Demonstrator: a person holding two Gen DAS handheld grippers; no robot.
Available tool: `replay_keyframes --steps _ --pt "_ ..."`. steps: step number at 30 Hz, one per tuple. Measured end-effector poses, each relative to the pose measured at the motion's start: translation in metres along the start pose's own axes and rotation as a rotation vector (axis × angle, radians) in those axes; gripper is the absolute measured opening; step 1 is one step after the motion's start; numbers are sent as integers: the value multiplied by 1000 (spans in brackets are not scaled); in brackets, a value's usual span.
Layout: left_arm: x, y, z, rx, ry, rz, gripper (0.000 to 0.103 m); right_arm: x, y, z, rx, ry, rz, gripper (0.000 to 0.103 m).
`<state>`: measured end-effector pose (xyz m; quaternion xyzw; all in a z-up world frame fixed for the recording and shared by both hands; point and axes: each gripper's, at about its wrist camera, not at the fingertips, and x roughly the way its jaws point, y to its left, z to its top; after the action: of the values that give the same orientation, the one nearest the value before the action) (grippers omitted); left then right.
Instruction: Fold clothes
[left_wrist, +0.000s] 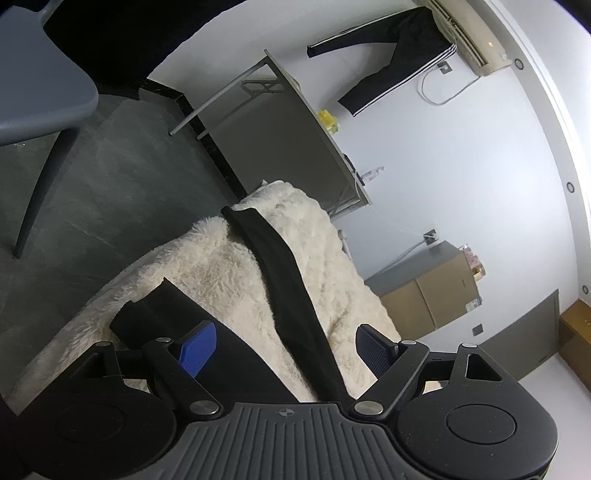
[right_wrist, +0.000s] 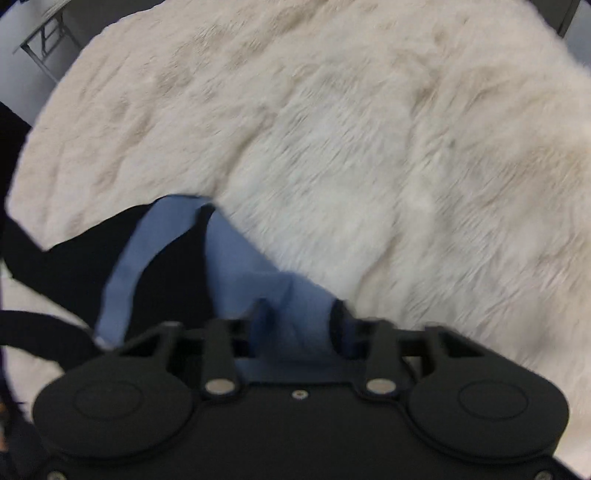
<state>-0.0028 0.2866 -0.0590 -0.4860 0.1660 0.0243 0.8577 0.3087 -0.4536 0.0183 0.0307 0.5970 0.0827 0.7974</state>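
1. On the cream fleece blanket (left_wrist: 221, 266), spread flat: black garment (left_wrist: 280, 266), with one long narrow strip running away from the left wrist camera and a wider folded part nearer the left pad.
2. In the right wrist view, near the blanket's lower-left area: light blue fabric (right_wrist: 236, 251) joined to black cloth (right_wrist: 166, 266). Cannot tell whether part of the same garment.
3. Handling, as a judgement: light, limp, no stiffness; likely to sag and crease when lifted, and to drag on the blanket pile. Not fragile. Little risk of slipping from ribbed pads.
4. Recommended hold: at a hem, corner or seam, through all layers, never mid-panel. Take the narrow strip near its far end to lay it straight.
5. Left tongs (left_wrist: 284, 332): spread wide, holding nothing, blue pads on either side of the black cloth without pressing it. Aimed shallowly downward along the blanket.
6. Right tongs (right_wrist: 299, 314): angled steeply down at the blanket, blue fabric bunched between the fingers. View blurred; apparently pinched on that fabric.
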Motion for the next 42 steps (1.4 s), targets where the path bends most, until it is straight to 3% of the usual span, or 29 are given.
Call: replay_keyframes --steps 2,5,7,9,11,13,14,16,18,20,22,28,31,32,33,34,35,36,39,42 --pt "2 1 0 -4 10 2 79 -12 5 -2 -29 -49 -13 3" --pt "2 -1 0 7 15 -2 79 -74 28 -31 -162 -308 -26 3" --pt "1 -2 -1 12 12 -8 79 -100 46 -48 -326 -506 -75 3" --pt "0 -2 -1 12 10 -13 79 -106 53 -64 -442 -636 -129 10" --pt "1 -1 -1 7 13 -14 79 -83 41 -53 -413 -508 -247 22" --pt "2 0 -1 3 20 -14 79 -49 20 -35 -301 -301 -435 19" --pt "2 0 -1 1 22 -15 79 -44 13 -33 -273 -304 -459 16" --pt "-1 0 -1 -3 15 -19 79 -46 4 -34 -225 -388 -450 21" --pt "-3 0 -1 -7 8 -22 79 -57 0 -31 -125 -504 -365 47" --pt "-1 2 0 -16 10 -18 79 -54 3 -20 -160 -510 -343 58" --pt "0 3 0 -21 15 -13 79 -51 8 -9 -208 -509 -329 58" --pt "-2 1 -1 -8 15 -14 79 -1 40 27 -387 -433 -396 65" --pt "-2 1 -2 -5 21 -3 79 39 58 43 -460 -361 -446 58" --pt "-1 1 -2 -5 24 3 79 47 65 42 -483 -317 -459 29" --pt "0 0 -2 -4 25 5 79 55 71 41 -506 -272 -473 14" --pt "0 0 -3 -1 24 7 79 52 74 42 -504 -298 -463 13" --pt "2 -1 -3 4 24 10 79 46 76 42 -496 -343 -447 5" --pt "3 -1 -3 8 24 14 79 37 76 43 -484 -401 -450 5" --pt "9 -2 -4 25 44 25 79 20 66 52 -422 -542 -601 5" --pt "13 -6 -5 54 59 36 79 30 47 64 -358 -501 -772 8"
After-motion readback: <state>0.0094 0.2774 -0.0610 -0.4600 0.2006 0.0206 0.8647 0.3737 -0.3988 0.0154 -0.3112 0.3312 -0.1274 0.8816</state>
